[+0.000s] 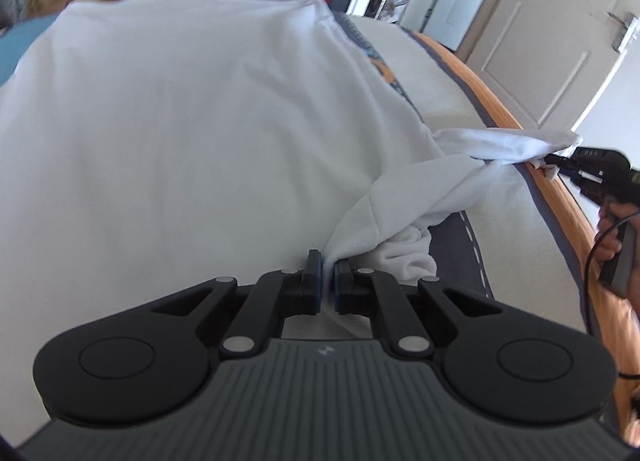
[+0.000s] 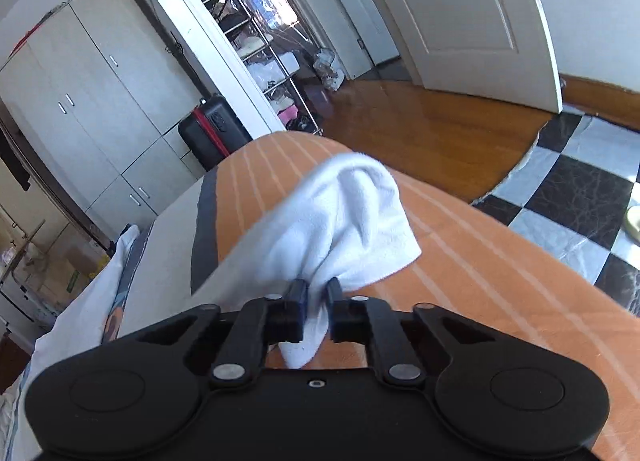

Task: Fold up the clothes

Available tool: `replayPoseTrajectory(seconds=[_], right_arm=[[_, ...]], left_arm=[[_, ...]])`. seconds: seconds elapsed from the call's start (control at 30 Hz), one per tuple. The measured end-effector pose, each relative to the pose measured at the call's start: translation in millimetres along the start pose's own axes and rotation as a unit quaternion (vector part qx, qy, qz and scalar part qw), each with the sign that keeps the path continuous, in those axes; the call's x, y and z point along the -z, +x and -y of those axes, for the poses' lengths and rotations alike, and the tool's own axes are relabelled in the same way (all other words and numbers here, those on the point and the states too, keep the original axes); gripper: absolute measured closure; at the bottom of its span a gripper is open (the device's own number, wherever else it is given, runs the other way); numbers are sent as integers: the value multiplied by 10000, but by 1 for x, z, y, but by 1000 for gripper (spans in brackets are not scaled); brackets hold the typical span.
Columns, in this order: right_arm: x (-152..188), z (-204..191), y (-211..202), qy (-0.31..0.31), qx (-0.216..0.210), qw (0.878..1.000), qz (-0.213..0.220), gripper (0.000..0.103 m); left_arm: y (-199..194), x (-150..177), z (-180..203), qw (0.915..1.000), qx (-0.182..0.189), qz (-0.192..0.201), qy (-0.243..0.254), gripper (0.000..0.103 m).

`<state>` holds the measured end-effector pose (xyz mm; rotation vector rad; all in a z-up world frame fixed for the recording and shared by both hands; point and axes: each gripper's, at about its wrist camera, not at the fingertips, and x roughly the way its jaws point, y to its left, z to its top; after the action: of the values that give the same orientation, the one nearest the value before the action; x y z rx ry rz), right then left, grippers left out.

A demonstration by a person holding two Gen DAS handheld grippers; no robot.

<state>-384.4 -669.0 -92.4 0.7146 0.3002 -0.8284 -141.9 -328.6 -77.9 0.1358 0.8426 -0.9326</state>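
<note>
A large white soft-cotton garment [image 1: 180, 133] lies spread over a bed with an orange striped cover [image 2: 500, 281]. The left tongs [image 1: 327, 275], pressed together, pinch a bunched edge of it near the bed's front. The right tongs [image 2: 318, 301], also closed, pinch its far end, likely a sleeve [image 2: 348, 213], drawn out over the orange edge. Holding two points apart probably tensions the cloth so it can be laid over in a fold. No readable writing or brand shows; a small emblem on the left tool is indistinct.
</note>
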Motion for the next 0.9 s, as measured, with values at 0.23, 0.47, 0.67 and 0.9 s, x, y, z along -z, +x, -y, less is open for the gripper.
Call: replayPoseTrajectory(seconds=[0.23, 0.47, 0.67, 0.9], right_arm=[[-52, 8, -99, -1079, 304, 9915, 667, 98], [-94, 68, -121, -1261, 1512, 9793, 469, 98], [-72, 87, -107, -824, 1927, 9777, 125, 71], [-14, 103, -102, 1277, 198, 9880, -846, 48]], left_arm=[[-15, -6, 1, 9943, 984, 392, 73, 98], [-7, 2, 23, 9843, 1758, 49, 172, 96], [3, 12, 51, 9860, 1455, -150, 802, 85], [0, 12, 45, 9877, 1441, -127, 602, 80]])
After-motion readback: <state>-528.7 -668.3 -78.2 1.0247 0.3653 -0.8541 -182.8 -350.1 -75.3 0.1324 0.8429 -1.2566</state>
